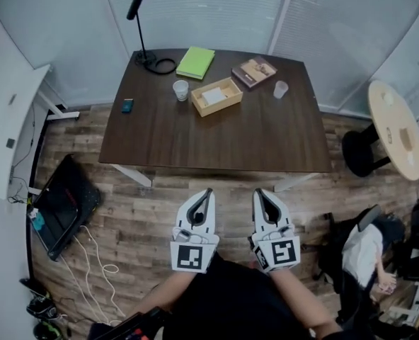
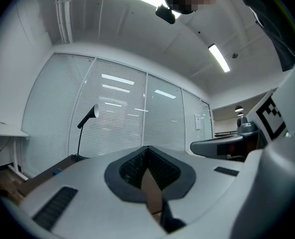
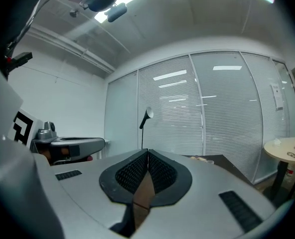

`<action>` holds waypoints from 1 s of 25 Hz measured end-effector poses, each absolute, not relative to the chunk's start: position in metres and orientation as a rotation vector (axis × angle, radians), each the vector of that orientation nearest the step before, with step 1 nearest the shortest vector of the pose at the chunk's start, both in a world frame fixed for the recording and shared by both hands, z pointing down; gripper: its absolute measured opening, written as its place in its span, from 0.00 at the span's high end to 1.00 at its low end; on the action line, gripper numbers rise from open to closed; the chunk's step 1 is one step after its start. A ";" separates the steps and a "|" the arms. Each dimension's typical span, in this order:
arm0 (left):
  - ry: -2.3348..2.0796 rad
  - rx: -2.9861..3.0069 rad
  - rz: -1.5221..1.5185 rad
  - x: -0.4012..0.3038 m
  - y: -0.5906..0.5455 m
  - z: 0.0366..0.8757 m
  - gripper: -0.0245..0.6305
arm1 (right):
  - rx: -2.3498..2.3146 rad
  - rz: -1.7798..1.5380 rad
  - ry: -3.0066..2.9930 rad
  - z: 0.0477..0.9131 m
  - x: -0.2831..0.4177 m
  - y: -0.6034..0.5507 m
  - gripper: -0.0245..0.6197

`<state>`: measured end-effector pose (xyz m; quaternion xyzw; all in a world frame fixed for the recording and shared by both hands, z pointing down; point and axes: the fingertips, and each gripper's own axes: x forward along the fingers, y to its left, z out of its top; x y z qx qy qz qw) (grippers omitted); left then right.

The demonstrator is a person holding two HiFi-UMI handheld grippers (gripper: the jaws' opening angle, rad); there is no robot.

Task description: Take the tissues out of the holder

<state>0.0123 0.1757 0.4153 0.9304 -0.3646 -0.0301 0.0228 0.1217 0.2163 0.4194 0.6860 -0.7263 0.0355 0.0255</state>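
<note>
A shallow wooden holder [image 1: 216, 96] with white tissues in it sits on the dark wooden table [image 1: 216, 137], toward the far side. Both grippers hover side by side over the floor in front of the table's near edge, well short of the holder. My left gripper [image 1: 207, 192] is shut with nothing in it, and its jaw tips meet in the left gripper view [image 2: 147, 147]. My right gripper [image 1: 260, 193] is also shut and empty, jaws together in the right gripper view [image 3: 147, 151]. Both point level toward the table.
On the table stand a black desk lamp [image 1: 143, 21], a green book [image 1: 195, 62], a brown book [image 1: 254, 72], two clear cups [image 1: 181, 89] [image 1: 281, 89] and a small blue object [image 1: 127, 105]. A round side table [image 1: 397, 127] and a seated person [image 1: 365, 252] are at the right, a black case [image 1: 62, 205] at the left.
</note>
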 end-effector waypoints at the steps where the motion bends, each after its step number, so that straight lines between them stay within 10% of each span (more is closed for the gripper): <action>1: -1.115 2.880 -0.091 0.015 0.158 0.414 0.97 | 2.118 0.102 -2.244 0.417 0.121 0.198 0.95; 25: -1.089 2.842 -0.156 0.028 -0.048 0.382 0.97 | 2.134 0.107 -2.256 0.395 0.123 -0.016 0.95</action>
